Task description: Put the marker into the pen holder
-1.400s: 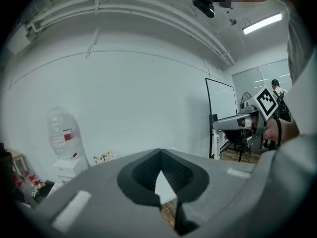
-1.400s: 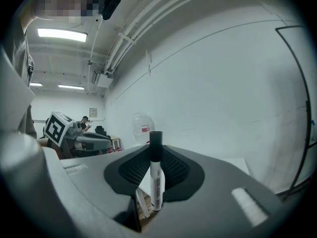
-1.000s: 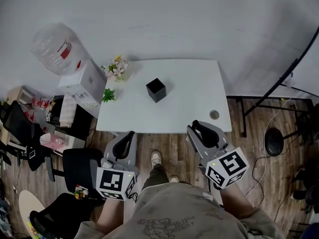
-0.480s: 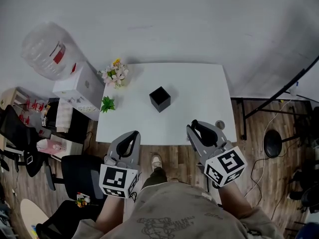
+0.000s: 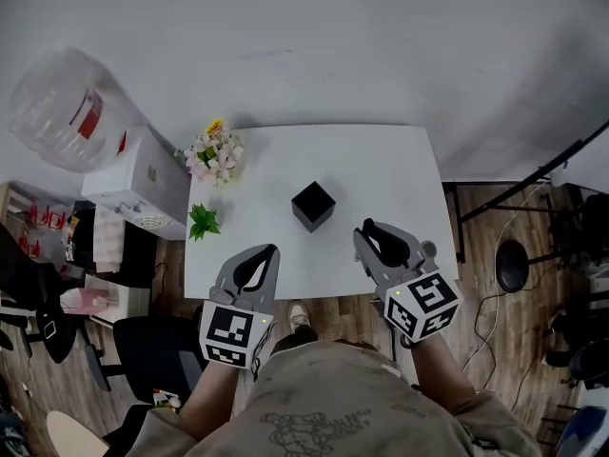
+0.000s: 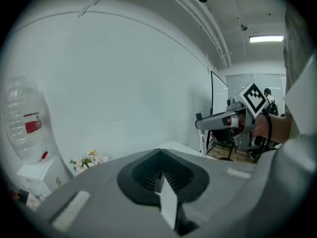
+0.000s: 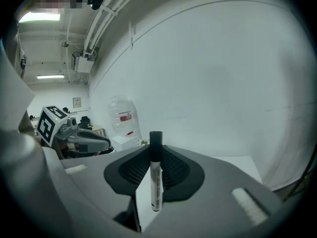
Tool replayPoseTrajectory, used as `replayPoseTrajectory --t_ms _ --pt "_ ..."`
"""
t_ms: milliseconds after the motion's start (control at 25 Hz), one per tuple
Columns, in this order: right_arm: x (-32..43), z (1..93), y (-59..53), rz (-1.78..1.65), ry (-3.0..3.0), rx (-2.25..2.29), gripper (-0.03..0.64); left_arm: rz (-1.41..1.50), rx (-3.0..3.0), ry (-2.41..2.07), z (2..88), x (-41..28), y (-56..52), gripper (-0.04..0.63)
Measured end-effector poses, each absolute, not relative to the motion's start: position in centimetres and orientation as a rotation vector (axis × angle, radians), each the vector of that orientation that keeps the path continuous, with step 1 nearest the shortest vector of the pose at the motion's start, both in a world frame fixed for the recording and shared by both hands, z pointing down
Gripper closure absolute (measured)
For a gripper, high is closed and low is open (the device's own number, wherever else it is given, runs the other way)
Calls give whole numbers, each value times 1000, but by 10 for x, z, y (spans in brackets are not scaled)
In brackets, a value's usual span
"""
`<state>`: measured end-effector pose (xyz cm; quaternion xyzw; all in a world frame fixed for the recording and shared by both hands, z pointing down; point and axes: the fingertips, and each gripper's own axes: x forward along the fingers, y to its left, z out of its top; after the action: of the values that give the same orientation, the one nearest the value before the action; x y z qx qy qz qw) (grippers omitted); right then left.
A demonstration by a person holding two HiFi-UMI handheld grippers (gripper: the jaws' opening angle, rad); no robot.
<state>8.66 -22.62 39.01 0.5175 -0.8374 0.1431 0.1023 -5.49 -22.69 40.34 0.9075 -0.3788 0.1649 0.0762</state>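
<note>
The pen holder (image 5: 313,206) is a small black open-topped cube standing near the middle of the white table (image 5: 381,165). A white marker with a black cap (image 7: 155,175) stands upright between the jaws of my right gripper (image 7: 155,157), which is shut on it. In the head view the right gripper (image 5: 381,243) hovers over the table's front right edge, to the right of and nearer than the holder. My left gripper (image 5: 257,265) is at the front left edge; its jaws are shut with nothing between them (image 6: 159,176).
A bunch of flowers (image 5: 214,150) and a small green plant (image 5: 202,221) stand at the table's left side. A water bottle (image 5: 57,103) on a white dispenser (image 5: 138,179) is left of the table. A black chair (image 5: 143,336) and a black stand (image 5: 514,265) flank it.
Both grippers have come forward from over the floor to the table's front edge. The table and holder now sit closer and lower in the head view.
</note>
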Motion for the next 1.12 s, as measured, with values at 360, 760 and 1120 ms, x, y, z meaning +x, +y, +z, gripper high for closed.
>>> replayPoseTrajectory --t_ms 360,760,1120 --pt "68 410 -272 469 -2407 1578 522 500 2722 -1046 418 -67 -276 595" --pt "71 430 -293 549 -2366 1594 522 500 2682 -1010 432 -66 -293 595" --pt "85 439 -322 604 -2366 1594 522 488 2665 -1031 430 -47 -313 595"
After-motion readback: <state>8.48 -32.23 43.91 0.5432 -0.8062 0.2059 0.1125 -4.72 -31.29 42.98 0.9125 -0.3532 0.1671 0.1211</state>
